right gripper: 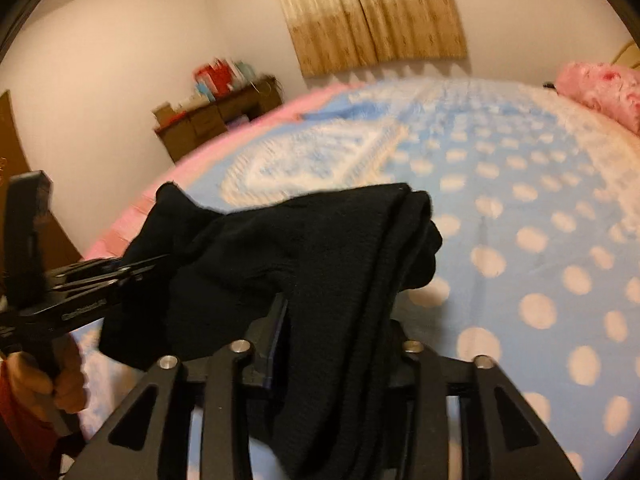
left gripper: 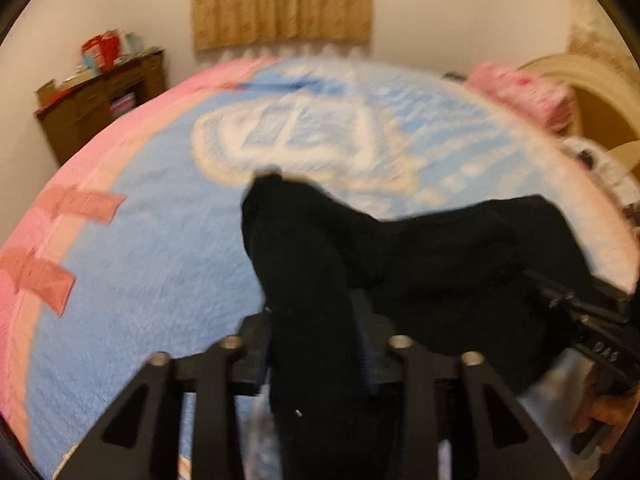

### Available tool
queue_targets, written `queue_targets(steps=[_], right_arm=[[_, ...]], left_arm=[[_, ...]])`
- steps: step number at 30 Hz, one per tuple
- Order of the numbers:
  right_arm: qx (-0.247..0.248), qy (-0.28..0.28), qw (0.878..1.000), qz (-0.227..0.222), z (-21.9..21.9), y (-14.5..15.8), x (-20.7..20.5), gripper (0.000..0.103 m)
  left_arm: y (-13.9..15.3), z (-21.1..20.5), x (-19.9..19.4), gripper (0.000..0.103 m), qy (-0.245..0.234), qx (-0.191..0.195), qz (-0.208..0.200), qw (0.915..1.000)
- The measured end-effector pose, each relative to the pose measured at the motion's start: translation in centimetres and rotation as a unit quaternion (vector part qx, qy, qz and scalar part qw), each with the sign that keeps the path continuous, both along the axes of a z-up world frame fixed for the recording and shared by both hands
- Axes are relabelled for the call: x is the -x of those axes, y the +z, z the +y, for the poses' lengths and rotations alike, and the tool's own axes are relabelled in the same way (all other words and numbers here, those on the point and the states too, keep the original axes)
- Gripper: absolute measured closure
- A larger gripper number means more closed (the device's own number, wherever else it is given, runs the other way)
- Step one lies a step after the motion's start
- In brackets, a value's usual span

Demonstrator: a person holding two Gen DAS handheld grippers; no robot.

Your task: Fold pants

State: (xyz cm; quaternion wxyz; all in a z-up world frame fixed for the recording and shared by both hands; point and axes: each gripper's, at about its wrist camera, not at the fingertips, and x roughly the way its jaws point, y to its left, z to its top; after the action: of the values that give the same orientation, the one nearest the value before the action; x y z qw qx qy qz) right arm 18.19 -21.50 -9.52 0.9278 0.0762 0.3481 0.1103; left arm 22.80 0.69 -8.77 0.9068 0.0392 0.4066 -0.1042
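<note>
Both claws are clamped on the soft black knit pants [left gripper: 400,256]: the left claw [left gripper: 312,344] and the right claw [right gripper: 332,344] hold them bunched in the air above the blue-and-pink quilted bed [left gripper: 152,264]. To fold well, I judge they should draw apart until the cloth hangs flat, then lower it evenly. Motion blur and black-on-black hide the fingertips, waistband and leg ends.
</note>
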Motion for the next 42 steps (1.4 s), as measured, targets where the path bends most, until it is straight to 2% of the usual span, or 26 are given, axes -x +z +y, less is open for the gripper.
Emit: queue_targets(steps=[2,3,4,5,6,9,11,14,19,22,29,37,42], right_arm=[[0.004,-0.015,1.0,0.022,-0.4,-1.3,-0.9,0.041],[-0.011,-0.016,0.999,0.036,-0.9,-1.4,-1.4,0.037],[-0.035,-0.02,0.999,0.036,-1.7,-1.3,-1.5,0.037],[-0.05,-0.03,0.998,0.03,-2.6,-1.0,-1.2,0.035],[-0.056,-0.04,0.997,0.026,-3.1,-0.7,-0.7,0.032],[-0.065,-0.118,0.991,-0.011,-5.0,1.6,2.4,0.032],[-0.074,-0.139,0.987,-0.032,-5.1,3.1,4.4,0.032],[-0.084,-0.139,0.985,-0.052,-3.1,5.2,7.6,0.032],[-0.022,-0.112,0.989,-0.09,1.9,7.2,10.2,0.031],[-0.005,-0.103,0.989,-0.104,3.7,7.7,11.6,0.031],[0.01,-0.101,0.988,-0.114,5.3,7.8,13.3,0.03],[0.013,-0.116,0.987,-0.114,5.6,7.9,13.8,0.03],[0.013,-0.118,0.987,-0.112,5.6,8.0,13.9,0.03]], left_arm=[[-0.7,0.2,0.1,0.036,0.015,-0.017,-0.011,0.9997],[-0.5,0.4,0.2,0.022,0.025,-0.027,-0.02,0.9991],[-0.2,0.5,0.4,0.011,0.04,-0.046,-0.03,0.9977],[0.1,0.7,0.7,0.009,0.048,-0.056,-0.037,0.9966],[0.5,1.1,1.1,0.009,0.056,-0.064,-0.047,0.9953],[2.0,1.9,2.2,0.007,0.078,-0.073,-0.064,0.9922],[2.5,1.8,3.2,0.005,0.087,-0.075,-0.069,0.991],[3.0,1.2,4.9,0.005,0.081,-0.064,-0.073,0.992],[3.9,-0.2,7.0,0.001,0.074,-0.063,-0.082,0.9919],[4.1,-0.4,7.9,0.001,0.078,-0.064,-0.082,0.9916],[4.9,0.0,9.0,0.001,0.086,-0.044,-0.085,0.9917],[5.9,0.0,9.6,0.001,0.088,-0.046,-0.101,0.9899],[5.9,0.1,9.3,0.0,0.091,-0.042,-0.097,0.9902]])
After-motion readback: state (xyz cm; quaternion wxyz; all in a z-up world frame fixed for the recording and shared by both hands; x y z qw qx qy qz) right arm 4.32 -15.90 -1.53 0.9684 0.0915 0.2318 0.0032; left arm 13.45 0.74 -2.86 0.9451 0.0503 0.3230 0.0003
